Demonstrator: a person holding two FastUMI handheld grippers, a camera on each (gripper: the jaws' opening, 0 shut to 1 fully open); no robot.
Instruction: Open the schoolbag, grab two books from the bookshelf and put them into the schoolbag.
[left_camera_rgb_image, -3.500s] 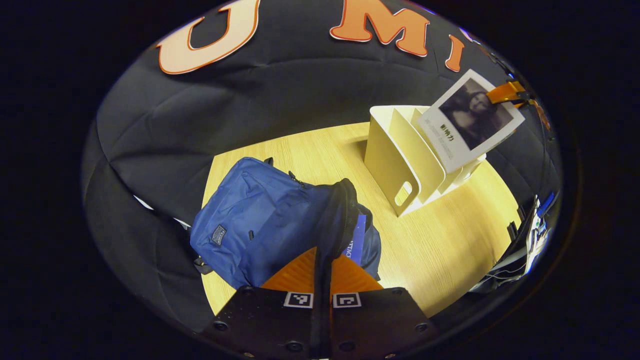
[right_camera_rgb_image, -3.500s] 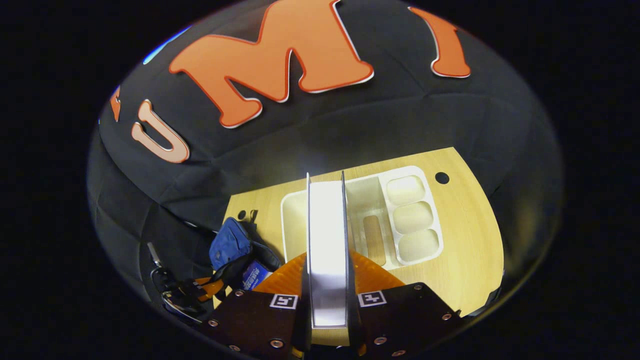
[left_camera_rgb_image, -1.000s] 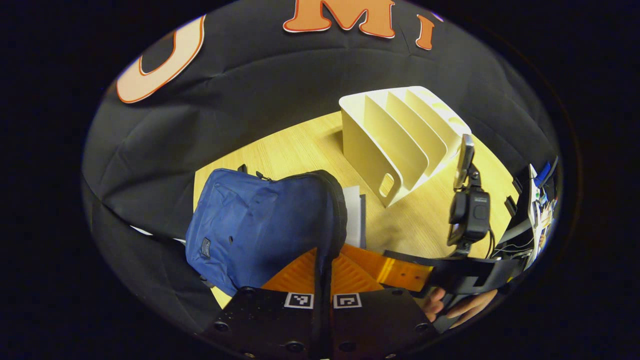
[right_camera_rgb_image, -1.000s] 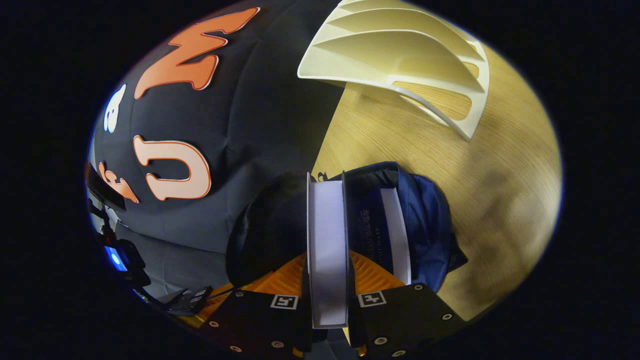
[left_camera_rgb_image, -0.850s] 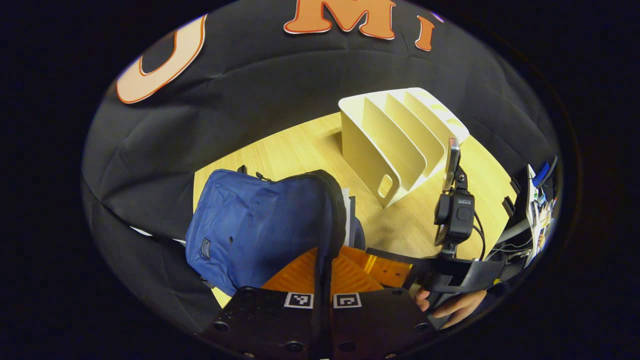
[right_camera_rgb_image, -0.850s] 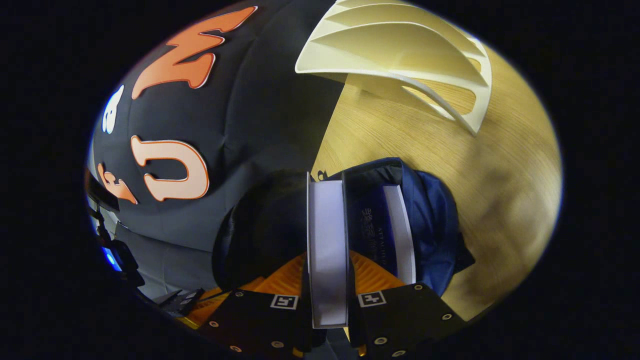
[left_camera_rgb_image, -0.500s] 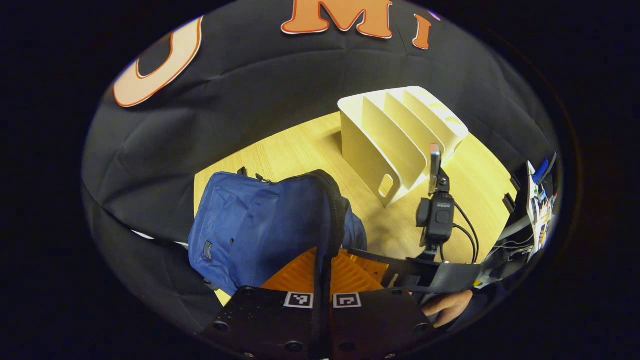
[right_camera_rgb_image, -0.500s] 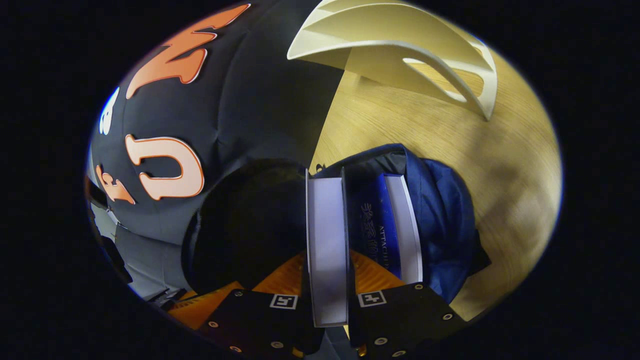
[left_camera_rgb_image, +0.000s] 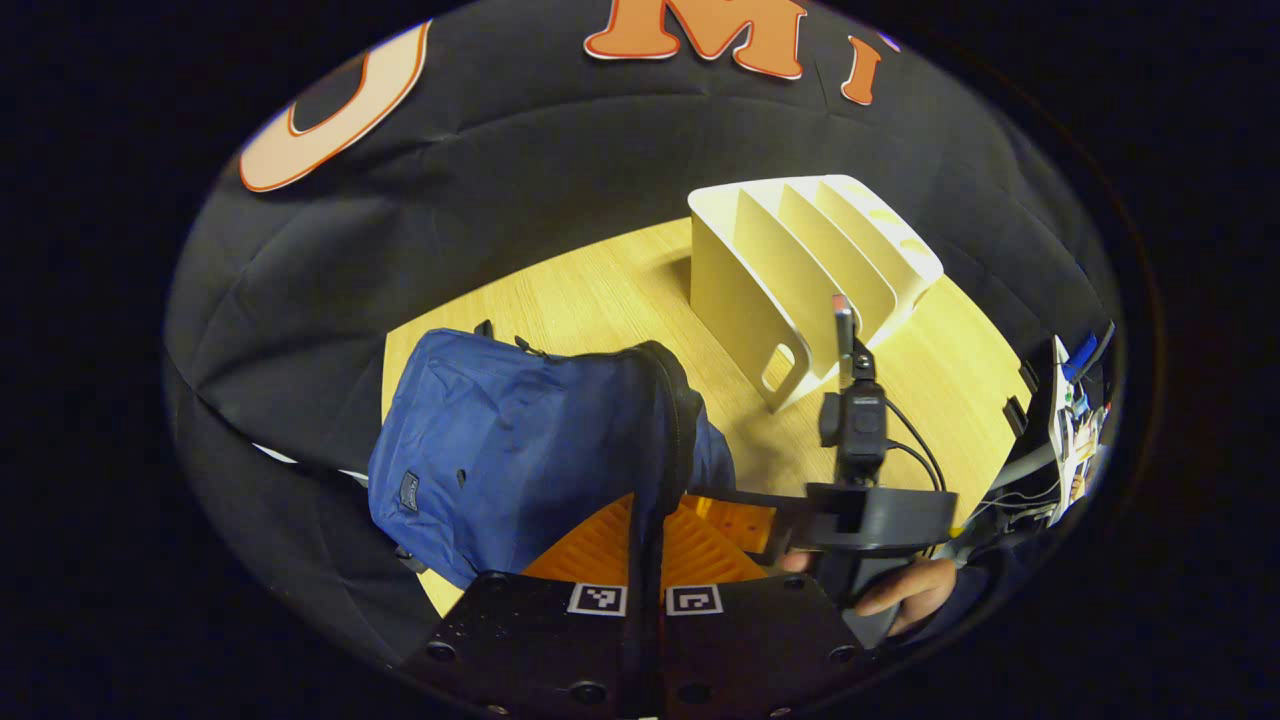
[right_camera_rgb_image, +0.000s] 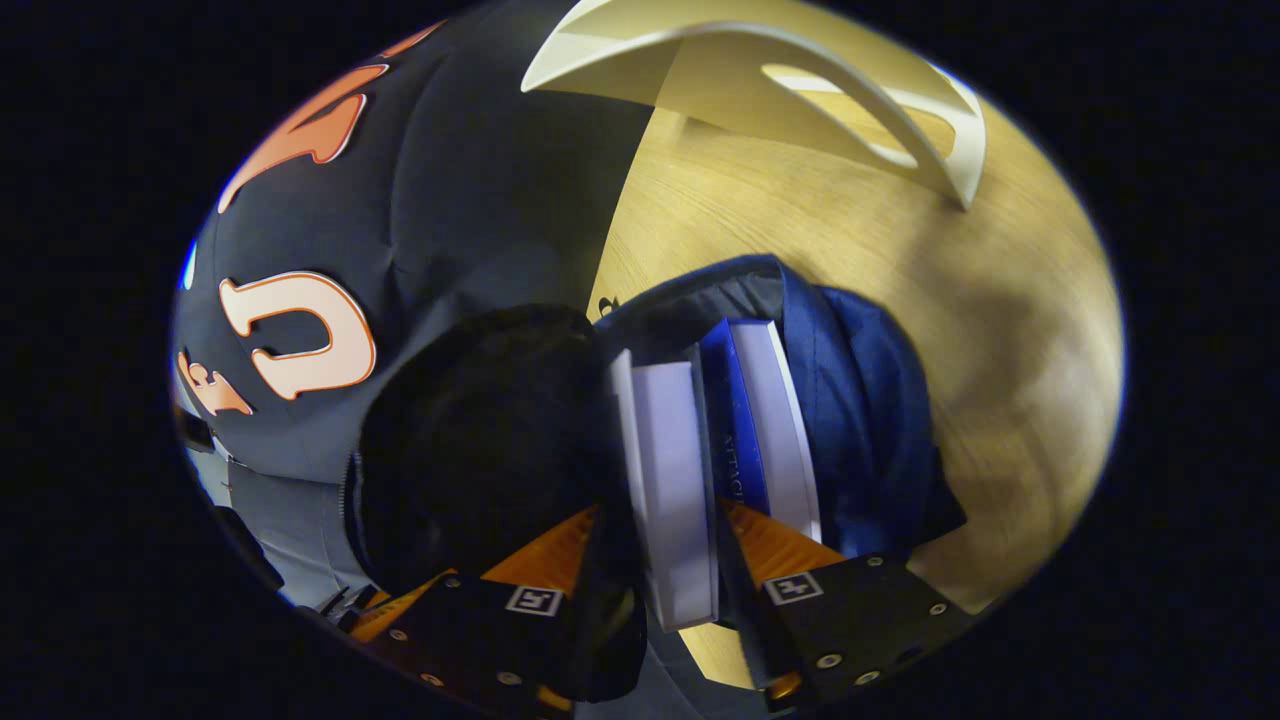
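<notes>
Your left claw (left_camera_rgb_image: 645, 545) is pinched together on the black zipper rim of the blue schoolbag (left_camera_rgb_image: 510, 440), holding the flap up so the mouth stays open. The schoolbag sits at the near left corner of the wooden counter (left_camera_rgb_image: 600, 300), its back close to the counter's left edge and the booth's black cloth wall just behind it.

Your right claw (right_camera_rgb_image: 665, 530) has its fingers spread a little, with the white-edged book (right_camera_rgb_image: 670, 480) standing between them inside the bag's mouth; you cannot tell from here whether both fingers press on it. Just beside it on the right, a blue book (right_camera_rgb_image: 750, 420) already stands in the schoolbag (right_camera_rgb_image: 860, 400), its white page edge against the blue lining. The black flap crowds the book's left side, so the slot there is narrow.

In the left gripper view, the right claw's body and camera (left_camera_rgb_image: 860, 430) stand just right of the bag, with a hand (left_camera_rgb_image: 905, 590) gripping the handle. The cream bookshelf (left_camera_rgb_image: 810, 270) stands farther back, apart from the bag, with bare counter between them. Cables and gear (left_camera_rgb_image: 1070, 420) lie by the counter's right edge.
</notes>
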